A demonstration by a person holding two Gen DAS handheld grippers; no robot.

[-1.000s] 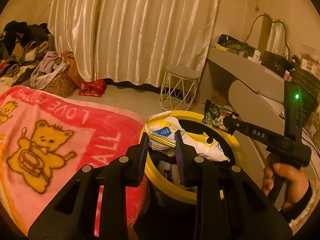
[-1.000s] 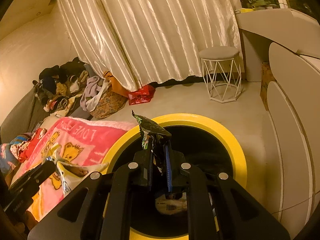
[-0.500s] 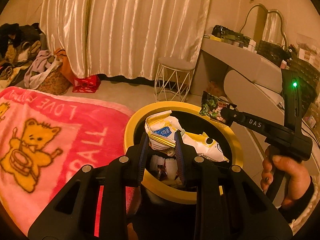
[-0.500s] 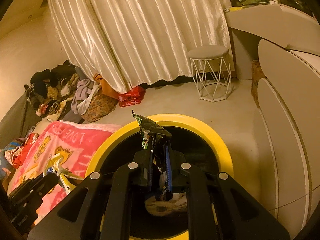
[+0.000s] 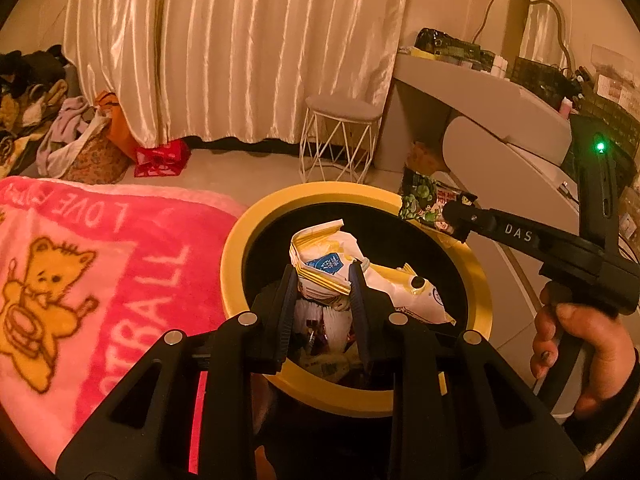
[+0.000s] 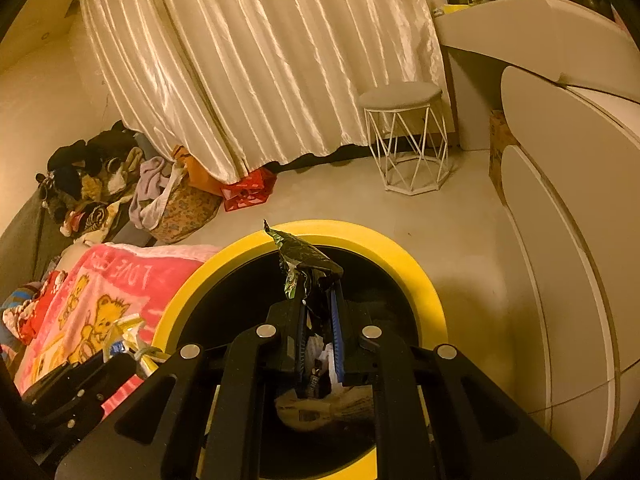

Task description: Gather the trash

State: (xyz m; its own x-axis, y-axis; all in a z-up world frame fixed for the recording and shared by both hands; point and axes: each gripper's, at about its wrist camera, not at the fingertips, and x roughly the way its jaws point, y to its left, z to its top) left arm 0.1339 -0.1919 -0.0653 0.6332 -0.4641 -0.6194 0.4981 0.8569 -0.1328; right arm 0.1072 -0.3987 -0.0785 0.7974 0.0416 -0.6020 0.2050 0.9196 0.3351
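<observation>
Yellow rim on that bin (image 5: 240, 240) makes it an easy target, and you've got both hands parked right over its mouth, which is exactly where you want them before letting go. Your left gripper (image 5: 323, 280) is pinched narrow on a crumpled white-and-yellow snack bag (image 5: 324, 256), hanging above the dark opening, so I'd guess it drops straight in. Your right gripper (image 6: 318, 300) is clamped nearly shut on a small green wrapper (image 6: 302, 258), held out over the bin's far right edge in the left view. That one looks closer to the rim, so it might catch the edge. Some trash already sits down inside. The pink blanket (image 5: 100, 260) lies just left of the bin, so keep the bags clear of it.
</observation>
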